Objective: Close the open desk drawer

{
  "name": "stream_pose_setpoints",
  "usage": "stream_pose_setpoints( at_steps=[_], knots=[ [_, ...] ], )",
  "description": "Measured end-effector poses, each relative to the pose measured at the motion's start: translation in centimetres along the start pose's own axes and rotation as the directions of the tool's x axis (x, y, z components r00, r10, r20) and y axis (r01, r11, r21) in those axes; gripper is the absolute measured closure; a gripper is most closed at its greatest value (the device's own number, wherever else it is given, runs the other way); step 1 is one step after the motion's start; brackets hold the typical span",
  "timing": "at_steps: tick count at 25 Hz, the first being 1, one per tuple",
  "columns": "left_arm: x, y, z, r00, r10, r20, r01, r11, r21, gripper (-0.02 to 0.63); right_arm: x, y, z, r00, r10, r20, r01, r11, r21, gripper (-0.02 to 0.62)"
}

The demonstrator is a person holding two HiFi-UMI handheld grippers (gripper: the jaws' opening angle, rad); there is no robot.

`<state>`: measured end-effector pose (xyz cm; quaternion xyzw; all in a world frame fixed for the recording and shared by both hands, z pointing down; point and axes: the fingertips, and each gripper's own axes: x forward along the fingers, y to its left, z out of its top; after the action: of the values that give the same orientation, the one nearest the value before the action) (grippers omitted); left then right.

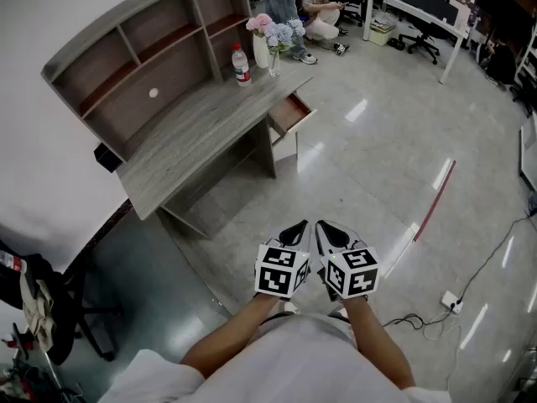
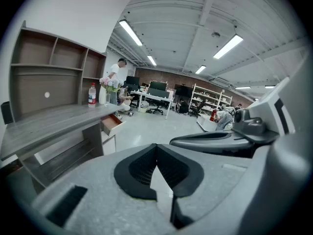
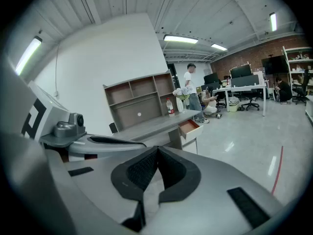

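The left gripper (image 1: 297, 227) and right gripper (image 1: 324, 227) are hanging side by side, jaws together and empty, well apart from the drawer (image 1: 289, 113) standing open under the worktop (image 1: 193, 133).

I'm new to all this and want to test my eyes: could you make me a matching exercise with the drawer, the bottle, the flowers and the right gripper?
Things:
1 drawer
2 bottle
3 flowers
4 right gripper

States:
A shut, nothing held
B pulled out
C pink and blue
D upright, red label

Pairs: 1-B; 2-D; 3-C; 4-A
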<state>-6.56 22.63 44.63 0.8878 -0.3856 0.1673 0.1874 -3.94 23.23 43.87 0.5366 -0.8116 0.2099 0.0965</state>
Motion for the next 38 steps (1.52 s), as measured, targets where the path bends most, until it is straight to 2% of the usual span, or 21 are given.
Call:
stream_pose_setpoints(
  at_steps=[13, 20, 26, 38],
  knots=[
    [1.2, 1.4, 1.0, 1.000, -0.017, 0.010, 0.017, 1.000, -0.012, 0.603, 1.5, -0.7, 0.9, 1.000, -0.027, 0.013, 0.027, 0.999, 0.017, 0.594],
    [3.9, 1.8, 1.5, 1.000, -0.004, -0.002, 0.004, 1.000, -0.003, 0.603, 3.4, -3.1, 1.4, 1.000, -0.009, 0.016, 0.008, 1.000, 0.023, 0.594],
    [8.5, 3.6, 3.5, 0.999, 0.040, -0.016, -0.040, 0.999, -0.019, 0.603, 6.9, -6.9, 3.1, 0.999, 0.033, 0.004, -0.033, 0.999, 0.028, 0.594],
    [20.5, 5.6, 9.5, 0.995, 0.098, -0.033, -0.099, 0.994, -0.051, 0.603, 13.4, -17.7, 7.9, 0.995, 0.088, -0.036, -0.087, 0.996, 0.034, 0.594]
  ],
)
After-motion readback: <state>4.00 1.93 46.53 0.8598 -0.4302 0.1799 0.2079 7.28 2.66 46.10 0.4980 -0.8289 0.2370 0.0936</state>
